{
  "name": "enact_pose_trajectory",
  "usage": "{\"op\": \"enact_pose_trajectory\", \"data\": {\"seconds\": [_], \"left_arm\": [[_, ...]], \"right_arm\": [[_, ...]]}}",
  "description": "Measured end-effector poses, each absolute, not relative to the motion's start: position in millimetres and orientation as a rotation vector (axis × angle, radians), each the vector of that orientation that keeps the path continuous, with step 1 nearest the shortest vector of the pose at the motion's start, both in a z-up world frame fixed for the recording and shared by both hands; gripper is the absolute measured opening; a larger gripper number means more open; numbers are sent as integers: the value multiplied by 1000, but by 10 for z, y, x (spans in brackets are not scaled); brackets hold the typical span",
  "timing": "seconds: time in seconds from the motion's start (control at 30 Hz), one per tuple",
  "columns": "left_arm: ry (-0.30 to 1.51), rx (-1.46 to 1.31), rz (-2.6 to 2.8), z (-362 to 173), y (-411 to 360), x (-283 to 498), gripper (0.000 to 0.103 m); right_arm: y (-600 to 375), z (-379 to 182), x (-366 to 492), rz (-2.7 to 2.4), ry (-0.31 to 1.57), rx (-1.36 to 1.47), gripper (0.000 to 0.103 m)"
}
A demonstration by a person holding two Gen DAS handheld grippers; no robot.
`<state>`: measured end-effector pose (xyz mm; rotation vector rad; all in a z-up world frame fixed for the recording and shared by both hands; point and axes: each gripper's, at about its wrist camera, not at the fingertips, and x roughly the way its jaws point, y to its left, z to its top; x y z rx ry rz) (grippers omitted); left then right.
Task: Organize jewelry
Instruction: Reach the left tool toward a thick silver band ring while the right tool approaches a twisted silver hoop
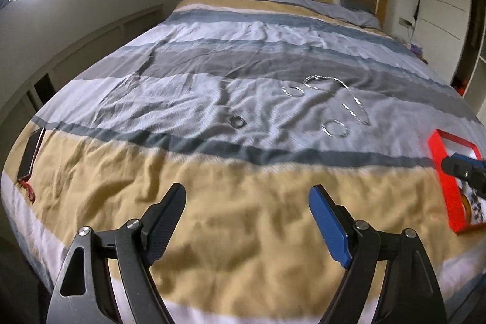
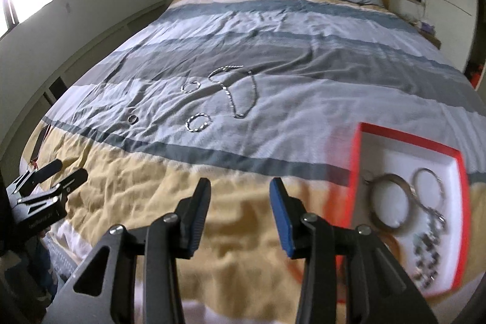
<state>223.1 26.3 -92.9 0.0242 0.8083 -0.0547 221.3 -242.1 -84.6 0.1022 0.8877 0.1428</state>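
**A:** Where did the jewelry lie?

**B:** Split in two. Inside the shallow red-rimmed tray with a white floor (image 2: 363,154), at about four o'clock in the right wrist view, lay a dull metal bangle (image 2: 389,200), a thin silver hoop on a keyring-like chain (image 2: 428,182) and a cluster of small dark beads (image 2: 426,254). Still loose on the striped grey, white and yellow bedspread (image 2: 243,233), up around twelve o'clock, were a long silver chain necklace (image 2: 240,90), a twisted silver hoop (image 2: 198,122) just below it, a second silver hoop (image 2: 190,87) at its ten o'clock, and a small dark ring (image 2: 132,119) further left.

**A:** And the grippers?

**B:** The right gripper (image 2: 240,214) hung over the yellow band with its jaws apart and nothing between them. The left gripper (image 1: 247,220) was spread wider, also empty, well short of the pieces.

**A:** What could have gone wrong?

**B:** I judged the soft, creased cloth the main trouble: the pads might pinch fabric along with a thin hoop, or the ring could sink into a fold. The chain could slide out of a grip at one point and drag the near hoop. A black phone with a red cord (image 1: 30,155) at the left edge, nine o'clock, lay well clear.
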Motion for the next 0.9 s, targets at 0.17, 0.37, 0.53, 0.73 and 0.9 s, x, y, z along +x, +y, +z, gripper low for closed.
{"op": "enact_pose_trajectory", "data": {"seconds": [0.17, 0.37, 0.53, 0.73, 0.9], "left_arm": [[805, 13, -55, -1003, 361, 2560, 82], [802, 7, -47, -1073, 413, 2907, 82], [824, -11, -42, -1207, 452, 3141, 82], [839, -32, -55, -1339, 498, 3356, 82], [850, -60, -63, -1402, 563, 3549, 82]], "right_arm": [[-2286, -1015, 2490, 174, 912, 105, 39], [-2169, -1150, 2775, 198, 916, 99, 39], [-2142, -1245, 2953, 207, 922, 102, 39], [-2020, -1353, 3135, 241, 931, 99, 47], [-1869, -1440, 3306, 276, 936, 91, 48]]}}
